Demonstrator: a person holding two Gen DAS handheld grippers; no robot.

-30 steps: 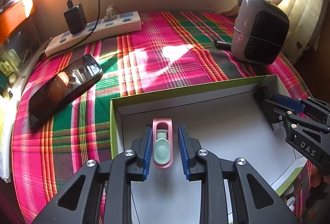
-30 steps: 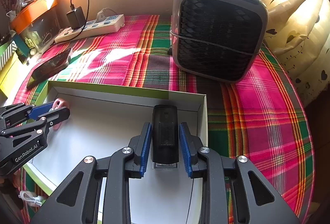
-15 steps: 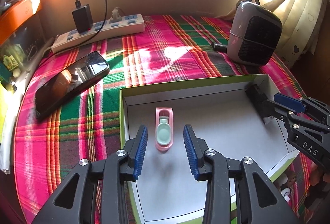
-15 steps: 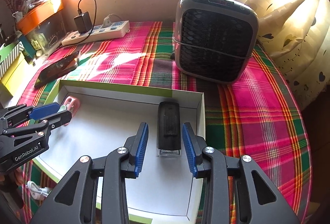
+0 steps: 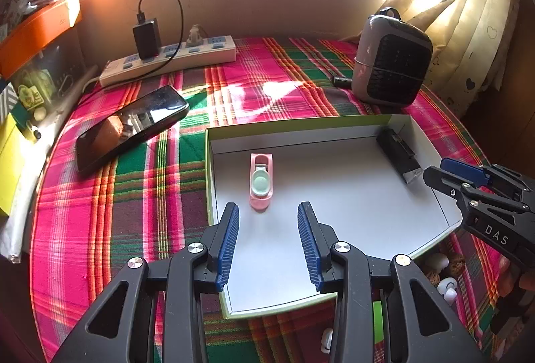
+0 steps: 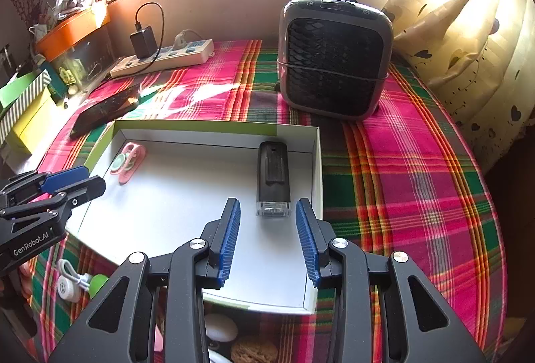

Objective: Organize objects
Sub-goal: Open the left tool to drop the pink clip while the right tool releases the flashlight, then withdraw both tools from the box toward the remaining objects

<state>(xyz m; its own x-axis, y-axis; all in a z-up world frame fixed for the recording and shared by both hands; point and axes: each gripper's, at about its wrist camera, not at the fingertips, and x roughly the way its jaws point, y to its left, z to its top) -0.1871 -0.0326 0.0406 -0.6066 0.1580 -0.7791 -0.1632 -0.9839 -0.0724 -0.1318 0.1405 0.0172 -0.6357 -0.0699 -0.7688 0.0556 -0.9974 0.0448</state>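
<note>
A shallow white box (image 5: 334, 195) with a green rim lies on the plaid cloth (image 5: 117, 195) that covers the surface. Two things rest flat on its floor. Near its left wall lies a small pink clip (image 5: 261, 180) with a pale green round piece on top; near its right wall lies a black device (image 6: 273, 177) with a clear end, long side running away from the camera.

The left gripper (image 5: 267, 237) hangs over the near part of the box with its blue fingers (image 5: 227, 242) released — nothing is between them, and the pink clip sits just beyond the tips. The right gripper (image 6: 267, 236) likewise stands with its fingers (image 6: 306, 239) spread apart and empty, the clear end of the black device just past them, untouched. Both sets of fingers opened within the last second and have since levelled off.

Behind the box, a dark phone (image 5: 130, 125) lies on the cloth to the left, a white power strip (image 5: 170, 58) with a black charger (image 5: 146, 40) plugged in runs along the back wall, and a grey heater (image 6: 334, 58) stands upright at the right — well apart from the box. Small white and brown items (image 5: 441, 272) lie on the cloth by the box's near edge.
</note>
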